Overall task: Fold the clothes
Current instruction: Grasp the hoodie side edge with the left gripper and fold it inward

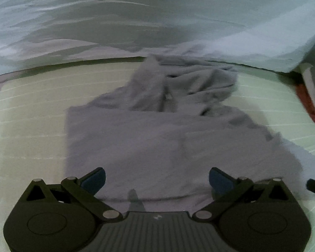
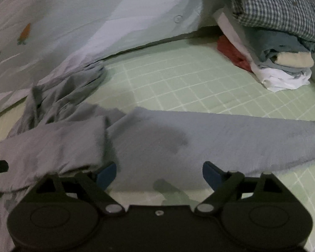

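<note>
Both wrist views sit low and close, facing forward over the bed [image 1: 31,126]; they share the grey garment [image 1: 157,138] and quilt [image 2: 94,10].

A pale green bed sheet [image 2: 178,77] with a grid of thin white lines is covering the surface. A grey garment [image 1: 136,138] is lying on it, flat nearer the cameras and bunched up at the far end, with one part [image 2: 220,134] stretching out to the right. A stack of folded clothes [image 2: 279,48] is sitting at the far right corner. A light blue blanket [image 1: 136,25] is resting along the far edge.
</note>
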`<action>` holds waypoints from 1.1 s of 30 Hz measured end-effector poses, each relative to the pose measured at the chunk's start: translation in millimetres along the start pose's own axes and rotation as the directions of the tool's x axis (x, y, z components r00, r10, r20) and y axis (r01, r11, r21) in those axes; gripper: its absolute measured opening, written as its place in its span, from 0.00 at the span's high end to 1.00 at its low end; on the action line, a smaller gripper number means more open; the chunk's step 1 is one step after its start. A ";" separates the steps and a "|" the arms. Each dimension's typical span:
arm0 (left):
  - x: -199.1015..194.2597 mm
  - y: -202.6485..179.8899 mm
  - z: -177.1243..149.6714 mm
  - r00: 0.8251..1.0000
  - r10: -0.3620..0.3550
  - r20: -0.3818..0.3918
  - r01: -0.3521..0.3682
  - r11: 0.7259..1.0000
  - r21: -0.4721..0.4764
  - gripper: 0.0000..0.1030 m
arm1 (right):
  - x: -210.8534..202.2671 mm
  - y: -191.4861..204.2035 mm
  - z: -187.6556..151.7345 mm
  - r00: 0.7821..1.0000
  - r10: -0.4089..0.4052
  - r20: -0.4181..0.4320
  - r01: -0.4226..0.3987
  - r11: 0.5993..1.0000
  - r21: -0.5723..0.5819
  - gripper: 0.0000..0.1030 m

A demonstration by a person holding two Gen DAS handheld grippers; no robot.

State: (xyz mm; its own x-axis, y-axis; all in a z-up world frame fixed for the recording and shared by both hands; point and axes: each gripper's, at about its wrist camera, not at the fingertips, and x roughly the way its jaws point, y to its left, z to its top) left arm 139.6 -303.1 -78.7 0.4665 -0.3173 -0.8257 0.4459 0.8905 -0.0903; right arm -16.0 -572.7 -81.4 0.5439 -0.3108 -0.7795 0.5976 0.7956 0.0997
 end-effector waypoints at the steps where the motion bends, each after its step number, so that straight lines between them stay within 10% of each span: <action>1: 7.8 -4.9 3.5 1.000 -0.016 -0.009 0.016 1.000 0.010 0.02 | 6.4 -3.3 4.5 1.000 0.001 -0.003 -0.001 1.000 0.005 0.13; 10: 60.3 -36.5 10.6 0.990 -0.082 -0.110 0.089 0.995 0.055 0.52 | 61.5 -19.5 26.6 0.996 -0.024 -0.082 0.023 1.000 -0.021 0.13; 12: 61.5 -43.3 8.4 0.989 -0.079 -0.122 0.092 0.991 0.100 0.94 | 68.3 -20.8 23.7 0.995 -0.036 -0.098 0.034 0.999 -0.030 0.14; 20: 33.6 -24.3 14.4 0.995 -0.086 -0.045 0.089 0.994 0.069 0.95 | 70.1 -14.5 7.5 0.989 -0.076 -0.123 0.068 0.995 -0.070 0.14; 33: 30.3 59.9 0.9 0.995 0.097 -0.038 -0.100 0.990 -0.098 0.94 | 68.1 -4.0 4.4 0.984 -0.095 -0.149 0.079 0.991 -0.110 0.11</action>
State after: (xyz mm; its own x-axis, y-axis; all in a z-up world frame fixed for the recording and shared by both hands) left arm 181.1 -259.7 -108.7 0.4779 -0.2168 -0.8512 0.3197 0.9455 -0.0613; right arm 21.2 -599.4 -132.1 0.3907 -0.3040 -0.8689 0.5706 0.8206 -0.0305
